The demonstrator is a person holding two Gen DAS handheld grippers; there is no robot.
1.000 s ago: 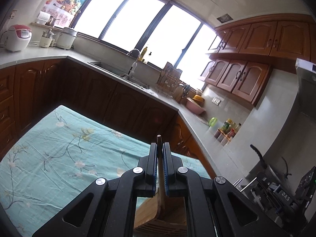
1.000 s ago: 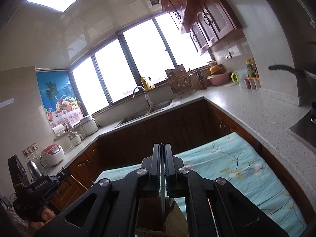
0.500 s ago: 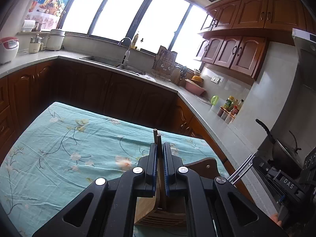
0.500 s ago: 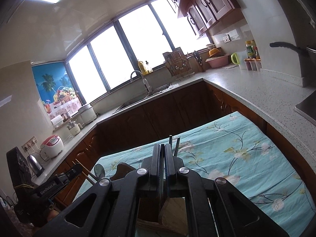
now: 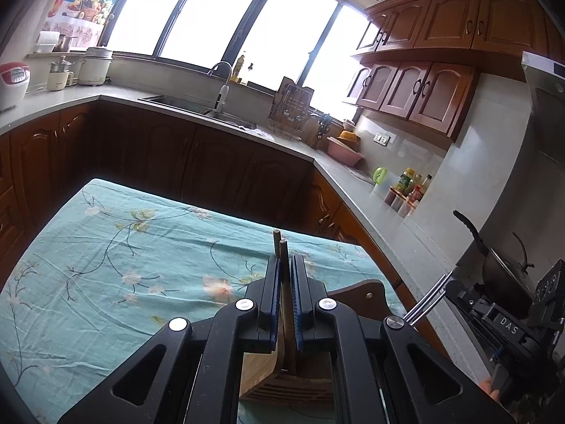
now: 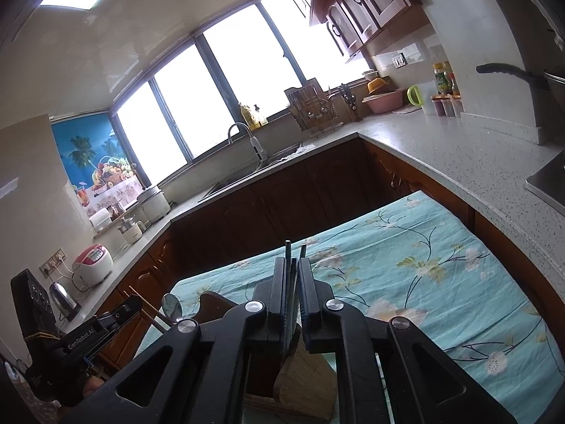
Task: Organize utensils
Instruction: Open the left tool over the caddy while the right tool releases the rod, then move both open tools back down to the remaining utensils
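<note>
While the teal floral tablecloth (image 5: 106,282) is spread under both views, a wooden utensil holder (image 5: 356,293) stands on it below the grippers. Only from the left wrist is the pan handle (image 5: 466,226) at the stove seen alongside the right gripper (image 5: 429,300), clamped on metal chopsticks (image 6: 286,247). The left gripper (image 5: 282,272), tilted over the holder, is closed on wooden chopsticks (image 5: 279,243).
</note>
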